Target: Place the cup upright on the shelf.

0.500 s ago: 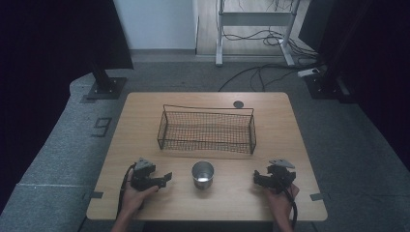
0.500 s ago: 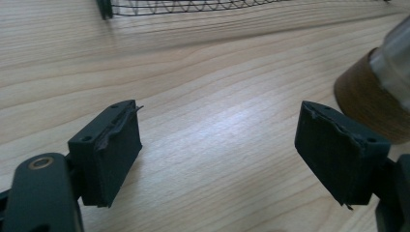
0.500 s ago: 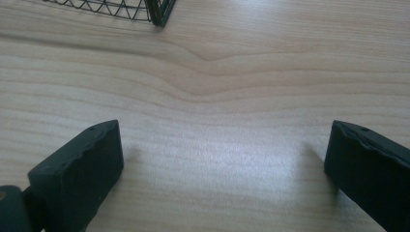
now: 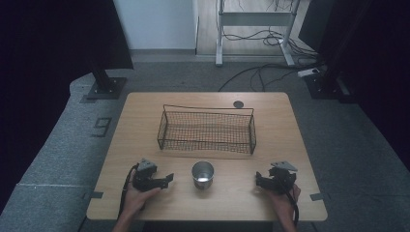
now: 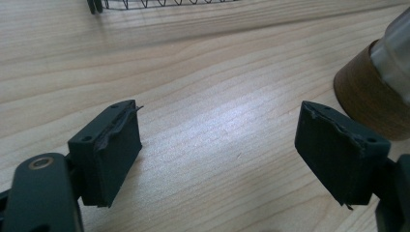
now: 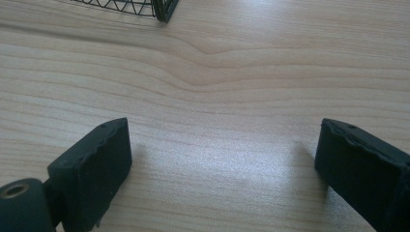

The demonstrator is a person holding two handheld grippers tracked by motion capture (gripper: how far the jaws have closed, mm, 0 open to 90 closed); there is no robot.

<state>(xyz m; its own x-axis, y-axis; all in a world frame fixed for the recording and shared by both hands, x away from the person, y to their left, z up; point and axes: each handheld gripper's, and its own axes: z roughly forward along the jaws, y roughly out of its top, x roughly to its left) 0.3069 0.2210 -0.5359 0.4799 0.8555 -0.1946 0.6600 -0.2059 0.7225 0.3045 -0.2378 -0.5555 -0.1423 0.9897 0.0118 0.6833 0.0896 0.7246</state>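
The metal cup [image 4: 202, 174] stands upright on the wooden table [image 4: 145, 121], near its front edge, between the two grippers and just in front of the wire basket [image 4: 206, 129]. The left gripper [image 4: 167, 180] rests on the table to the cup's left, jaws spread wide apart and empty; in the left gripper view the cup's brown base [image 5: 367, 92] lies just beyond one jaw. The right gripper [image 4: 259, 181] rests to the cup's right, well apart from it, jaws likewise wide apart over bare wood.

One camera looks down from overhead; two sit close above the table [image 4: 145, 111].
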